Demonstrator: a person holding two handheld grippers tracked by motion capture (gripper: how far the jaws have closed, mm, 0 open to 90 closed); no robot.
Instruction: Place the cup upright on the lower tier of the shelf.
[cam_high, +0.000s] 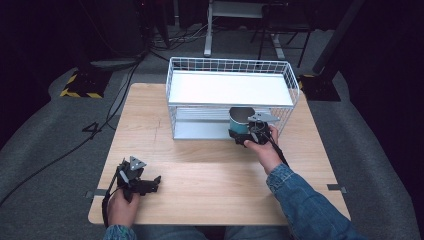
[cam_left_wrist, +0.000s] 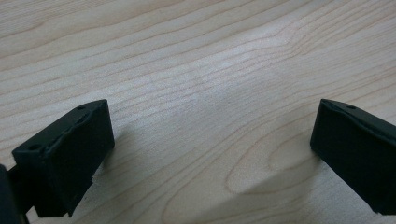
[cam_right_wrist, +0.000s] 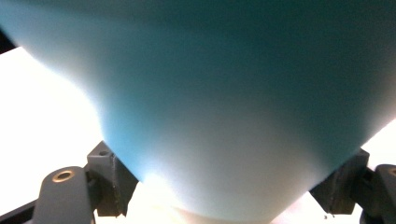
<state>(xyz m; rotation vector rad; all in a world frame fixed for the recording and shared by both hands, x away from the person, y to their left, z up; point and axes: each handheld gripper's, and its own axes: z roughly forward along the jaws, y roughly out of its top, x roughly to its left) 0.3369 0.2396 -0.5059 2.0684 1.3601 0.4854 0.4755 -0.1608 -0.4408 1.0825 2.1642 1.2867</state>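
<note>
A teal cup (cam_high: 240, 120) with a dark inside is upright at the front opening of the lower shelf of a white wire rack (cam_high: 172, 80). My right gripper (cam_high: 239, 136) is shut on the cup's lower part, coming at it from the front. In the right gripper view the cup's teal wall (cam_right_wrist: 224, 93) sits close up between the two black pads (cam_right_wrist: 109, 179) of the right gripper (cam_right_wrist: 224, 184). My left gripper (cam_high: 151, 183) lies low on the wooden table (cam_high: 210, 175) at the front left. In the left gripper view the left gripper (cam_left_wrist: 210, 149) is open over bare wood, with nothing between its jaws.
The rack stands at the table's back middle, with a white top shelf (cam_high: 230, 87) and a white lower shelf (cam_high: 200, 129). Black cables (cam_high: 75, 145) run over the grey floor to the left. Metal stand legs (cam_high: 207, 35) rise behind the rack.
</note>
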